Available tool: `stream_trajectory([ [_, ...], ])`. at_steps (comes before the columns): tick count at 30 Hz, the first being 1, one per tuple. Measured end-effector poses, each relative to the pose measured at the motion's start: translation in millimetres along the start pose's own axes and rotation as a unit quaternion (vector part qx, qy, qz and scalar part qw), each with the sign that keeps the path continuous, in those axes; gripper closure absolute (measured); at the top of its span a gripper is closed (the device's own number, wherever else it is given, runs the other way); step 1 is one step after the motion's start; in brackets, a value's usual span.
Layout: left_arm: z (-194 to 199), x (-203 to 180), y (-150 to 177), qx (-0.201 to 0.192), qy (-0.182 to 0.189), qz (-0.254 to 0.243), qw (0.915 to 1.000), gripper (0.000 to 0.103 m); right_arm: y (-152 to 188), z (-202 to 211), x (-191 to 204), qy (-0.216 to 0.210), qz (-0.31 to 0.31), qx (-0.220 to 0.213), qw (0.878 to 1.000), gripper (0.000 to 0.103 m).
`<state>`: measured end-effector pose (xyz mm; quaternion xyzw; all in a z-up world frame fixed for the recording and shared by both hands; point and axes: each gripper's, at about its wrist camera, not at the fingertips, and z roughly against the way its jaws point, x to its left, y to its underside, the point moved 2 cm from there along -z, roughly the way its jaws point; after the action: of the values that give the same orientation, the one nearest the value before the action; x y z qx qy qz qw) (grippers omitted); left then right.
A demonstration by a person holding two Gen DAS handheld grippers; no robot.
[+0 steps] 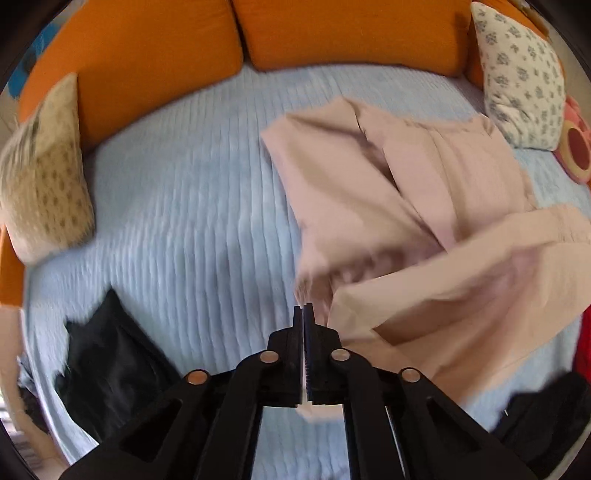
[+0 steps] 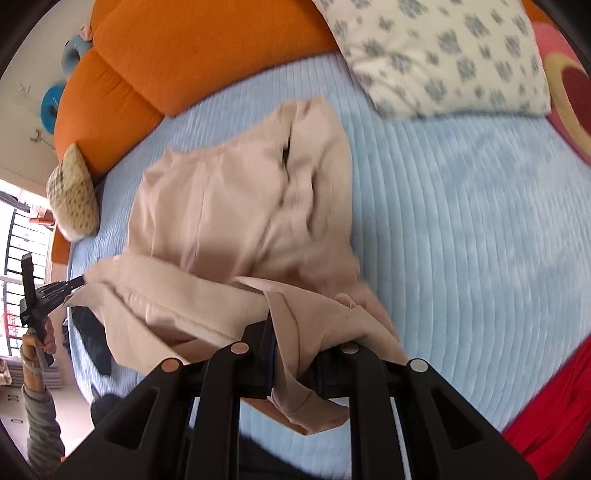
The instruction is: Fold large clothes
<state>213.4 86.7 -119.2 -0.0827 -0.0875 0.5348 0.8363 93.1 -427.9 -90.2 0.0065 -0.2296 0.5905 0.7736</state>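
pink garment [image 2: 236, 206] lengthwise toward cushions [image 2: 192, 48], near end lifted

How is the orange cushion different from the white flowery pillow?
The orange cushion is one plain colour; the white flowery pillow has small blue-grey flowers printed all over. The orange cushion stands along the back edge of the bed, while the flowery pillow leans at the side, with its lower part on the blue bedspread. The orange cushion looks wider too. Both are soft and puffy and sit around the pink garment.
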Motion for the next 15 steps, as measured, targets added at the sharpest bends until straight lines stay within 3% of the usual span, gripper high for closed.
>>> stream_trajectory([
  [7, -43, -4, -63, 0.021, -0.011, 0.005, 0.9997, 0.097, -65, -45, 36, -0.002, 0.003, -0.016, 1.0, 0.088],
  [9, -55, -4, -67, 0.034, -0.001, 0.001, 0.9994, 0.089, -75, -60, 42, 0.013, 0.015, -0.007, 1.0, 0.088],
  [11, -71, -5, -57, 0.034, -0.01, -0.024, 0.9991, 0.053, -79, -75, 43, 0.025, 0.025, 0.004, 0.999, 0.087],
  [13, -79, -2, -41, 0.017, -0.011, -0.038, 0.9991, 0.029, -77, -83, 39, 0.022, 0.02, 0.01, 1.0, 0.087],
  [15, -80, 11, -26, -0.007, -0.001, -0.022, 0.9997, 0.019, -73, -91, 33, 0.025, 0.021, 0.017, 0.999, 0.087],
])
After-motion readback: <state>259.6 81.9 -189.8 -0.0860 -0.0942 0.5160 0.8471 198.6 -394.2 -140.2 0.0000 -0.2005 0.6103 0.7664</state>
